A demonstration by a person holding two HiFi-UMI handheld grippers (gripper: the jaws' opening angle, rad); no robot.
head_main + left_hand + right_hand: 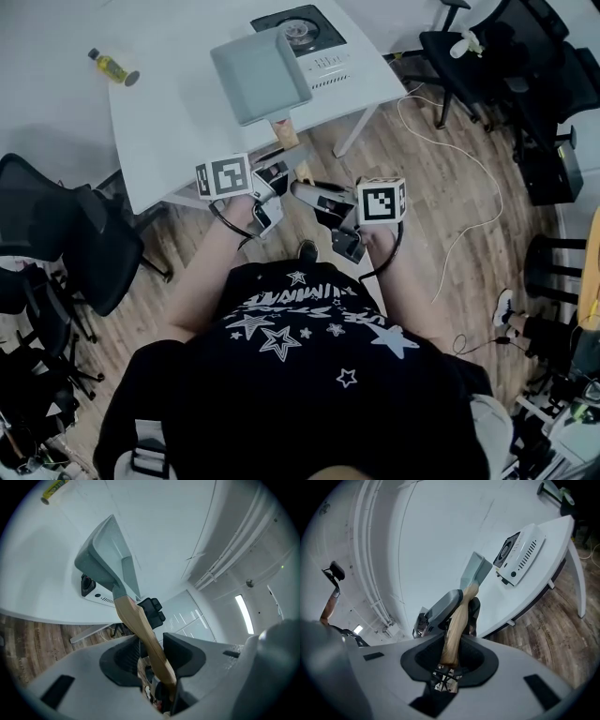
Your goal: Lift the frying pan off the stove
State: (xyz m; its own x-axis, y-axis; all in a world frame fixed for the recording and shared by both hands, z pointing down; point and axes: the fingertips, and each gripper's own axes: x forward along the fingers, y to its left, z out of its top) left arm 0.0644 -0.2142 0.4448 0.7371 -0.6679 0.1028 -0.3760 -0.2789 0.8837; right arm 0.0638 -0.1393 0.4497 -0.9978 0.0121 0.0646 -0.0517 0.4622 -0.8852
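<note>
Frying pan (258, 75), one, raised beside one stove (314, 42), left gripper (152, 651) and right gripper (451, 651), two, each pinched its wooden handle (284, 133), one bottle (112, 67) lay on one table (169, 131).

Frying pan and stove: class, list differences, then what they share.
The frying pan is pale green, wooden-handled; the stove is white with a dark round burner. The frying pan is held by the left hand-held gripper and right hand-held gripper; the stove sits on the table. Both are squarish.
</note>
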